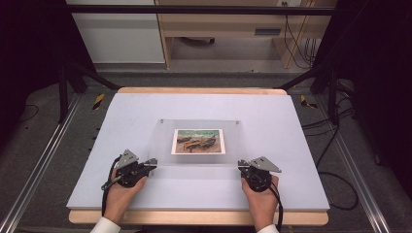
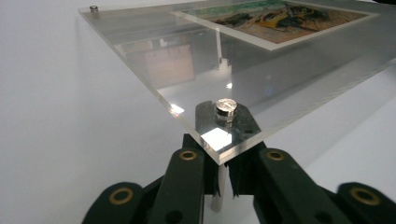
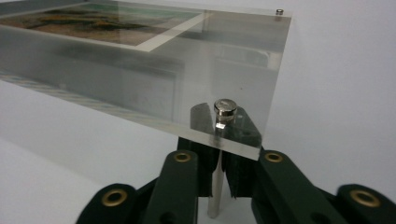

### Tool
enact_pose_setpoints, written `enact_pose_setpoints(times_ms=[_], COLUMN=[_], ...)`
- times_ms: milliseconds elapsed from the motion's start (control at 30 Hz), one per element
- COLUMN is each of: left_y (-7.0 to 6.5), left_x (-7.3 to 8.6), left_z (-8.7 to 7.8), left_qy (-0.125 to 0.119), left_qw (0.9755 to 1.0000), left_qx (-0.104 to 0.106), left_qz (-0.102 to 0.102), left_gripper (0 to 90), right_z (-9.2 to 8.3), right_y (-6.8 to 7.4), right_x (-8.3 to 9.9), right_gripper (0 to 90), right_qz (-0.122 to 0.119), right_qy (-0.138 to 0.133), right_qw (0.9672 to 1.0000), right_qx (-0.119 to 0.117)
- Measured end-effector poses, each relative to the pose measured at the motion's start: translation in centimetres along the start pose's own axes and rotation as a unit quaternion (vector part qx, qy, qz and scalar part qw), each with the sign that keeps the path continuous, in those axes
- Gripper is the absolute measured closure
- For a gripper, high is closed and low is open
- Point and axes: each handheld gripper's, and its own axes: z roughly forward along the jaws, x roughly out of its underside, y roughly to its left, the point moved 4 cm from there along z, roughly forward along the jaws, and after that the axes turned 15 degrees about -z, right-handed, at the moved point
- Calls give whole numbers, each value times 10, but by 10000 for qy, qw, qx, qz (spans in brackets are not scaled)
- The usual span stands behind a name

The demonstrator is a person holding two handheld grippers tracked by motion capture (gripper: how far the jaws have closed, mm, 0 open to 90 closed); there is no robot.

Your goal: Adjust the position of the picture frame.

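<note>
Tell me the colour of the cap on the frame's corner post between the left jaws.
Shiny silver metal cap, clearest in the left gripper view.

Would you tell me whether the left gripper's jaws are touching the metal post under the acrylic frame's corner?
Touching: in the left gripper view, the left gripper has its jaws closed against the metal post beneath the acrylic frame.

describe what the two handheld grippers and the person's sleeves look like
Both the left gripper and the right gripper have black bodies, black jaws with brass-coloured rivets, a grey three-cornered plate on top and a trailing black cable. The sleeves are white.
</note>
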Motion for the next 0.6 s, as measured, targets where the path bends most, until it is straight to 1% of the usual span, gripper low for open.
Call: enact_pose_setpoints(times_ms=[33, 67, 100, 133, 167, 200, 233, 267, 300, 333, 367, 400, 433, 500, 533, 567, 600], left_y=[0, 0, 0, -1, -1, -1, -1, -1, -2, -2, -2, -2, -2, -2, -2, -2, -2], left_x=[0, 1, 1, 1, 1, 2, 2, 1, -1, -4, -6, -6, -9, -12, -12, -16, -18], left_z=[0, -2, -3, -5, -7, -9, -10, -13, -14, -16, -17, -17, -19, -21, -21, -24, -25], left_qy=[33, 98, 114, 133, 153, 193, 213, 147, 46, -14, -62, -62, -144, -255, -255, -420, -504], left_qw=[10000, 9998, 9997, 9994, 9991, 9991, 9993, 9996, 9997, 9997, 9997, 9997, 9996, 9990, 9990, 9983, 9978], left_qx=[41, 52, 77, 126, 180, 225, 176, 103, 55, 62, 88, 88, 144, 295, 295, 317, 344], left_qz=[-73, -167, -226, -308, -339, -311, -256, -224, -217, -228, -227, -227, -175, -222, -222, -255, -274], left_gripper=[665, 582, 516, 467, 414, 368, 329, 306, 276, 245, 221, 199, 165, 119, 101, 87, 85], right_z=[-1, -2, -4, -6, -8, -10, -13, -15, -18, -21, -24, -24, -31, -36, -38, -39, -39], right_y=[-1, -1, -2, -3, -3, -3, -2, -1, -1, 0, 0, 0, -2, -5, -7, -8, -9], right_x=[0, 0, 1, 1, 0, 0, 0, 0, 1, 0, 0, 0, -1, -4, -4, -6, -6], right_gripper=[677, 606, 544, 499, 436, 380, 333, 288, 239, 206, 183, 183, 162, 127, 104, 87, 78], right_qz=[-15, -35, -36, -18, -39, -44, -99, -231, -305, -332, -411, -411, -493, -459, -440, -424, -419], right_qy=[24, 91, 133, 118, 121, 151, 163, 194, 246, 263, 261, 261, 203, 79, 50, 16, -16], right_qw=[10000, 9999, 9999, 9999, 9998, 9997, 9996, 9993, 9990, 9990, 9987, 9987, 9985, 9989, 9990, 9990, 9990], right_qx=[-14, -69, -51, -75, -140, -192, -223, -221, -192, -166, -160, -160, -107, -81, -95, -149, -167])
